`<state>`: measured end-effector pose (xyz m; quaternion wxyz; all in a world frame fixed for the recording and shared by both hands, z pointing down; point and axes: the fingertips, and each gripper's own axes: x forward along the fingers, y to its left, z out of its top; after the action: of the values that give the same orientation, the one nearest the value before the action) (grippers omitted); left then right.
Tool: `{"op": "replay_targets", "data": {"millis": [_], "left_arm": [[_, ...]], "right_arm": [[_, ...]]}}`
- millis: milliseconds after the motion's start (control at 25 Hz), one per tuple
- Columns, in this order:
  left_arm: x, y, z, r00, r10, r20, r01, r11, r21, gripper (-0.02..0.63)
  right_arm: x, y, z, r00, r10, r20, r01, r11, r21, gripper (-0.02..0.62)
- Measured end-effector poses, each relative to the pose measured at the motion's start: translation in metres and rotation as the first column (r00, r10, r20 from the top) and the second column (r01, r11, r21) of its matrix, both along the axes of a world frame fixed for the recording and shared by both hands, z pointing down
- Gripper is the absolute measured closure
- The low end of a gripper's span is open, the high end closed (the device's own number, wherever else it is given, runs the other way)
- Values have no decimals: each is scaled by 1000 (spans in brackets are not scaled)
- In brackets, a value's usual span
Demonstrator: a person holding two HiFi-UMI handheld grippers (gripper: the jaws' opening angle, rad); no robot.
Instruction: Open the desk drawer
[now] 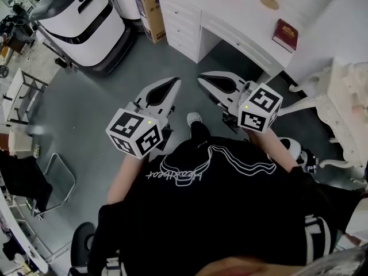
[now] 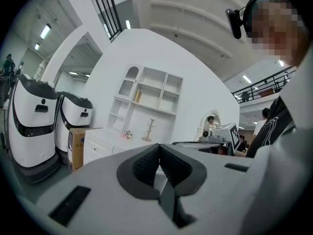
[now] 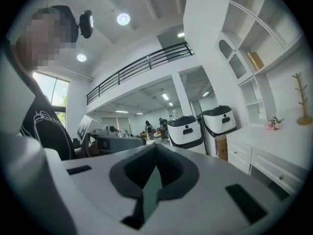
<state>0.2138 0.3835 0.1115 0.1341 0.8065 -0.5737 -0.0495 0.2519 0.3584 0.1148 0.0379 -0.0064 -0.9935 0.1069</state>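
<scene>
A: Far left first?

B: Two white machines (image 1: 80,22) with dark tops, side by side on the grey floor (image 1: 115,91). Just right of them a cardboard box (image 1: 150,7), against the end of the white desk.

A: And the desk?

B: At its left end a stack of drawers (image 1: 181,25), all closed. Right of the stack the long desk drawer (image 1: 240,35), also closed, flush under the tabletop (image 1: 247,10). In the right gripper view the same desk drawer (image 3: 274,173), with a small knob on its front.

A: On the tabletop?

B: A wooden stand (image 1: 270,2), upright near the back. Further right a red book (image 1: 286,34), flat near the front edge.

A: Now the tools, from the left?

B: Left tool (image 1: 174,81) held level above the floor, pointing toward the desk, well apart from the desk drawer. Pressed together, pad against pad, pinching no object. Between the two tools, lower in the head view, a white shoe (image 1: 194,118) of the person.

A: And the other?

B: Right tool (image 1: 202,79) just beside the left one, also level and toward the desk, apart from the drawer front. Tips pressed together too, empty.

A: Far right?

B: A carved white piece of furniture (image 1: 348,96) with curved legs, standing on the floor near the right end of the desk.
</scene>
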Motion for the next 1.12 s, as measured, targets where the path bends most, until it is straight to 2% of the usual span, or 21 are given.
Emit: {"op": "replay_targets", "data": {"millis": [240, 400, 520, 800, 1120], "left_arm": [[-23, -34, 24, 999, -17, -32, 15, 999, -50, 601], [-46, -69, 45, 996, -36, -80, 28, 994, -105, 601], [-62, -106, 56, 993, -39, -112, 24, 991, -134, 601], [-96, -199, 85, 991, -31, -133, 4, 980, -199, 601], [-117, -299, 104, 987, 1, -159, -40, 970, -242, 601]], "right_arm": [[-25, -33, 27, 999, -21, -36, 19, 999, -43, 591], [-45, -69, 49, 998, -26, -56, 20, 994, -112, 591], [-62, -107, 56, 998, -26, -58, 18, 990, -138, 591], [-98, -196, 80, 996, -25, -80, 8, 978, -210, 591], [-119, -298, 87, 997, 8, -72, -24, 972, -234, 591]]}}
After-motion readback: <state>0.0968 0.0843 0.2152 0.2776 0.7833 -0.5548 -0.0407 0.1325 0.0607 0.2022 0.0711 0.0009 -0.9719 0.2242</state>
